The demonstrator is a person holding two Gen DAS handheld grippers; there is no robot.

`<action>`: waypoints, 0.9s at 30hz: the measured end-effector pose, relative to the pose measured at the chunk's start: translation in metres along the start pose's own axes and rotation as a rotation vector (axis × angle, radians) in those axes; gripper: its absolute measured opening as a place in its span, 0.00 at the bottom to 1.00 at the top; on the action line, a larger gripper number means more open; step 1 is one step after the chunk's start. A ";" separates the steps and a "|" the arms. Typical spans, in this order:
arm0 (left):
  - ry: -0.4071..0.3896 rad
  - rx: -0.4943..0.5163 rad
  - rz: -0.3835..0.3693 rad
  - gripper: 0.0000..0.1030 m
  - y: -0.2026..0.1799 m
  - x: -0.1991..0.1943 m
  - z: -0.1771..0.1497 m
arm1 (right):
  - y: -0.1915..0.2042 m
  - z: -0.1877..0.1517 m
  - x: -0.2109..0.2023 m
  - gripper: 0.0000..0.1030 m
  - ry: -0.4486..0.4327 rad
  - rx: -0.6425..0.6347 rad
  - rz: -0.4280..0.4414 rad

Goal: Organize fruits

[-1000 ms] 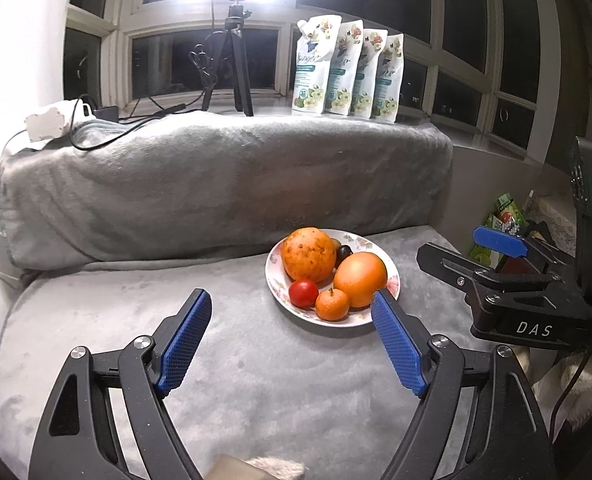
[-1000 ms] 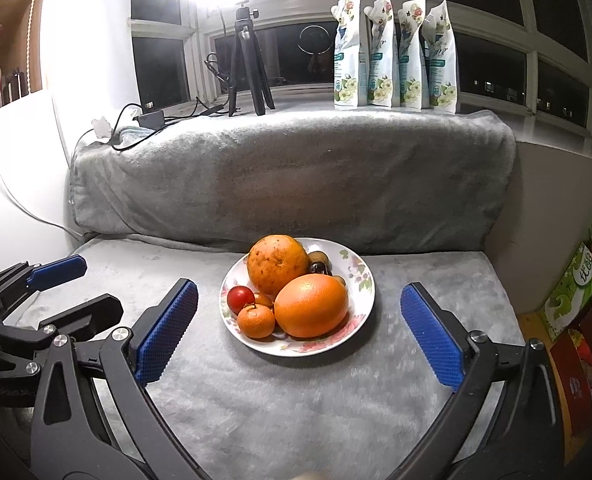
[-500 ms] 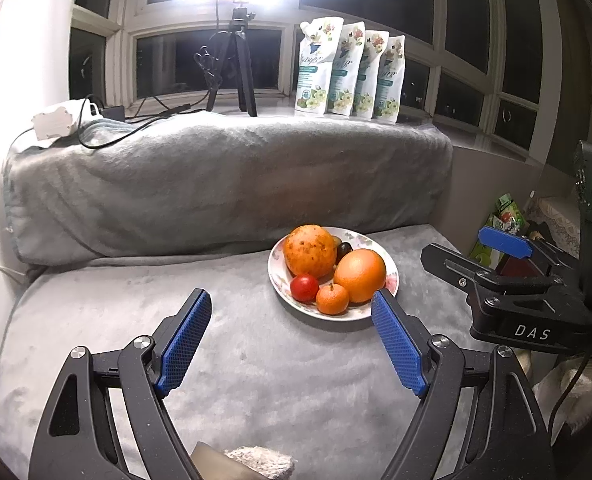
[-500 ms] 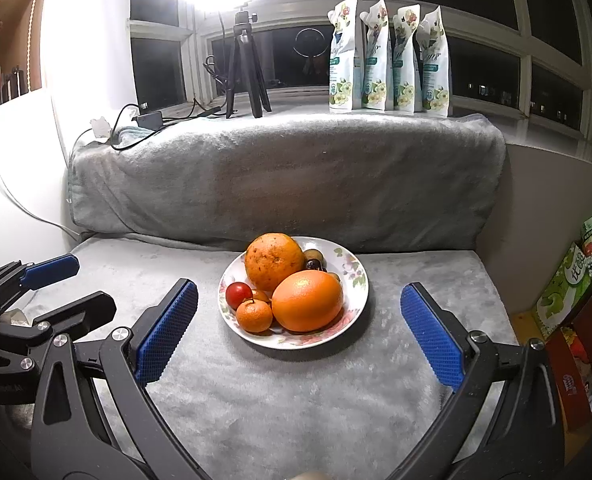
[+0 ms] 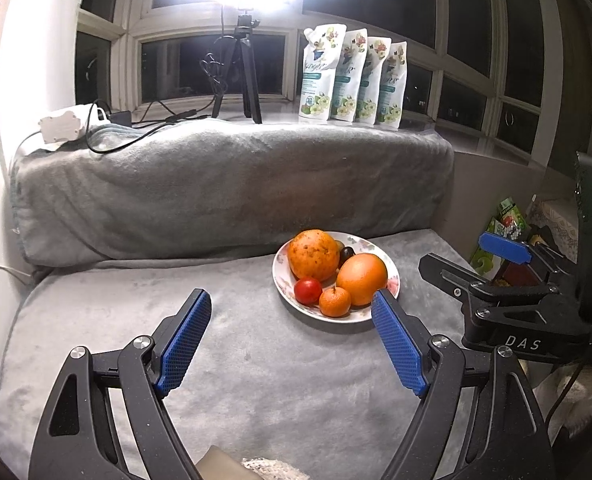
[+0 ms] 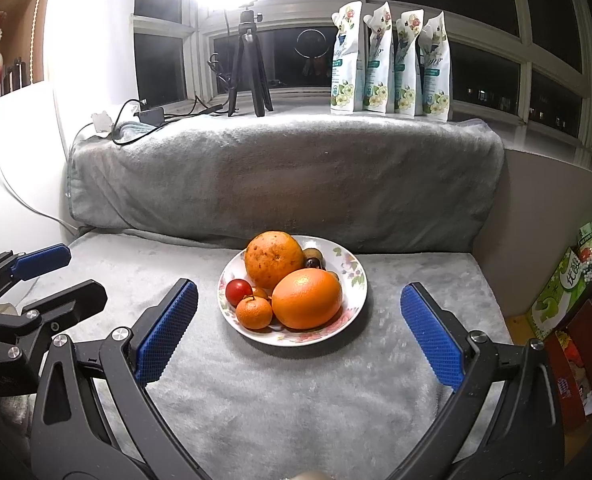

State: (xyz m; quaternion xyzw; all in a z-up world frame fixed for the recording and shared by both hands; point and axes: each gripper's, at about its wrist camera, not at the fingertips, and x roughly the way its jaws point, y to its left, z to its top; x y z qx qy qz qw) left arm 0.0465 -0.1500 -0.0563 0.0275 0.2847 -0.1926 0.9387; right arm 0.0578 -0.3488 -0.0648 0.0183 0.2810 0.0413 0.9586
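A floral white plate (image 6: 352, 280) sits on the grey blanket and holds a spotted orange (image 6: 274, 258), a smooth orange (image 6: 306, 298), a small mandarin (image 6: 254, 312), a red tomato (image 6: 238, 290) and small dark fruits (image 6: 314, 258). The plate also shows in the left wrist view (image 5: 282, 264), ahead and to the right. My right gripper (image 6: 298, 340) is open and empty, just short of the plate. My left gripper (image 5: 292, 344) is open and empty, to the left of the plate.
A blanket-covered backrest (image 6: 280, 176) rises behind the plate. A tripod (image 6: 248, 64), cables and several pouches (image 6: 392, 64) stand on the sill. Snack boxes (image 6: 568, 280) lie at the right beyond the cushion edge.
Both grippers have drawn back and up a little from the plate, so it looks slightly smaller and farther. Their jaws have stayed open.
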 end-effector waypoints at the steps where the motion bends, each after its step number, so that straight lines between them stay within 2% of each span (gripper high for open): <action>1: 0.000 0.000 0.000 0.80 0.000 0.000 0.000 | 0.000 0.000 0.000 1.00 0.000 0.000 -0.001; 27: -0.014 -0.003 0.013 0.80 0.001 -0.007 -0.001 | 0.002 -0.006 0.000 1.00 0.005 -0.002 0.001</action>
